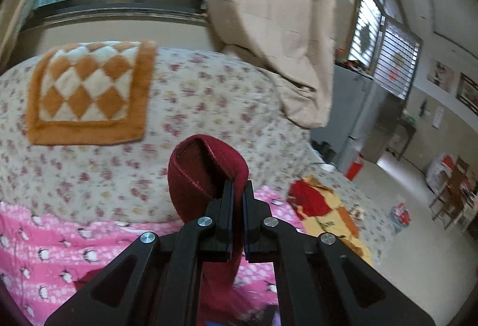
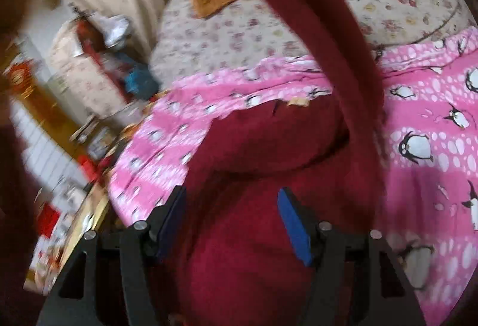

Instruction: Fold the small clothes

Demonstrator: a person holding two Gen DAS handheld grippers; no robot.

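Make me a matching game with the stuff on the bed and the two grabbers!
Things:
1. left gripper
2. right gripper
3. checkered cushion
4. pink blanket

States:
A. orange and white diamonds
B. has penguins on it
C. jaws apart above the dark red garment
D. pinching a dark red sleeve

Pairs: 1-D, 2-C, 3-A, 4-B

Black angular linkage arms with triangular cut-outs are being shown on the left gripper point(image 1: 238, 191). Round silver screws are being seen at the joints. Blue pads point(image 2: 294, 224) are being carried on the matching black right gripper point(image 2: 231, 200).
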